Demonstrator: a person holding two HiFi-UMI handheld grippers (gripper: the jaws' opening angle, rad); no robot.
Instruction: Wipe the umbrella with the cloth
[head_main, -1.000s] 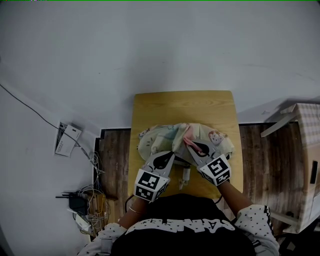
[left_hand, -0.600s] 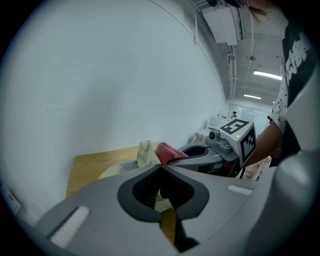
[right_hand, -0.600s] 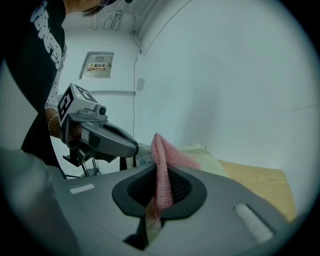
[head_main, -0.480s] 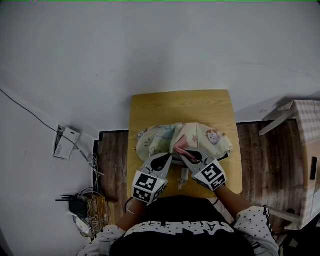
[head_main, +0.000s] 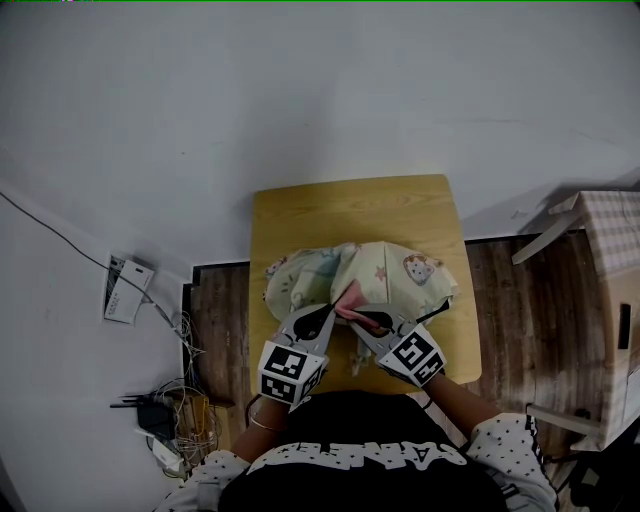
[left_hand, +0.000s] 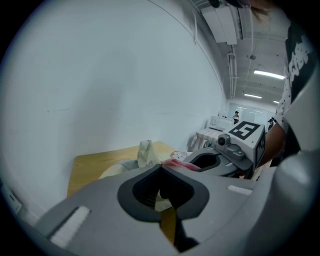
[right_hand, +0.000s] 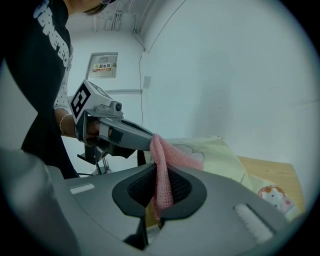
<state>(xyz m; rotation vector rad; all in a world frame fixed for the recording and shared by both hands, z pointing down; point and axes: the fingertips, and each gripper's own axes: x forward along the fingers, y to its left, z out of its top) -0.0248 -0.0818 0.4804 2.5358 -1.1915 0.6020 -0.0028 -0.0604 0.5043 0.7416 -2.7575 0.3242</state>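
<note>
A pale yellow umbrella (head_main: 400, 275) with cartoon prints lies crumpled on the small wooden table (head_main: 350, 205). My right gripper (head_main: 356, 318) is shut on a pink cloth (head_main: 347, 298), which rests on the umbrella's near edge. In the right gripper view the pink cloth (right_hand: 162, 185) hangs down between the jaws of my right gripper (right_hand: 156, 164). My left gripper (head_main: 324, 311) is shut right beside it, at the umbrella's near left edge. In the left gripper view a fold of the umbrella (left_hand: 145, 152) rises at the closed tips of my left gripper (left_hand: 160, 165). The umbrella's pale handle (head_main: 357, 356) pokes out between the grippers.
Cables and a power strip (head_main: 165, 420) lie on the floor to the left, near a white box (head_main: 122, 291). A checked-cloth-covered stand (head_main: 610, 290) is at the right. The table's back edge meets the white wall. The person's torso is close against the near edge.
My right gripper has drawn the pink cloth over the umbrella, back toward the person and slightly left. The left gripper has kept its place.
</note>
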